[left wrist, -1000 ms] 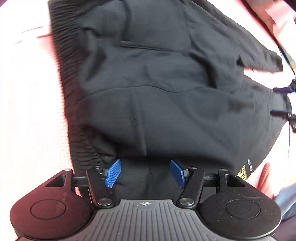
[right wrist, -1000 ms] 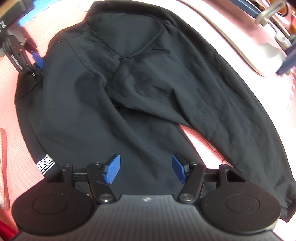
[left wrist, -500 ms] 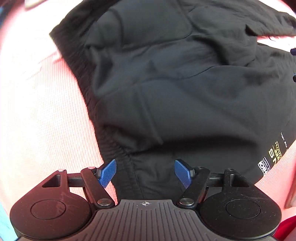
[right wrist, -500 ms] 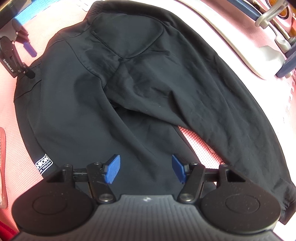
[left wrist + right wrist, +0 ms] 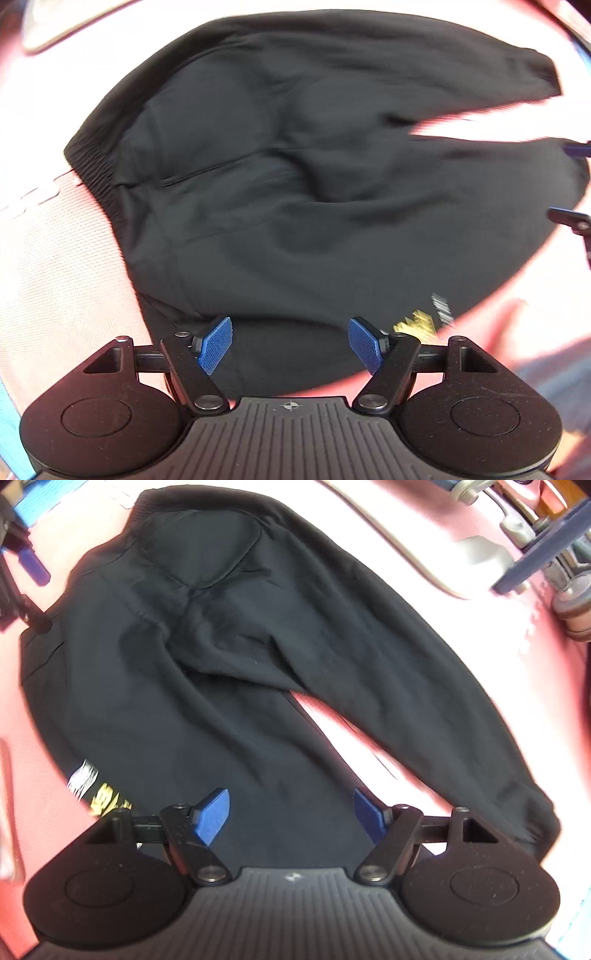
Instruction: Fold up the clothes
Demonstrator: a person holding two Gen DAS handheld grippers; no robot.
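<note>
Black trousers (image 5: 295,206) spread flat on pink bedding (image 5: 55,295), legs now parted wider than before. Left tool (image 5: 291,345) drawn back since last frame, jaws wide, empty. Right tool (image 5: 291,814) likewise wide, empty. Right view alone: caster (image 5: 572,605) at 2 o'clock (blurred).

Black trousers (image 5: 229,672), yellow-white logo (image 5: 99,794); pink mat (image 5: 62,280); blue pads (image 5: 216,345).

Black trousers (image 5: 240,672): white and yellow printed label (image 5: 98,792), lower left of right wrist frame, lower right in the left wrist's. Motion-blurred; no lettering legible.
</note>
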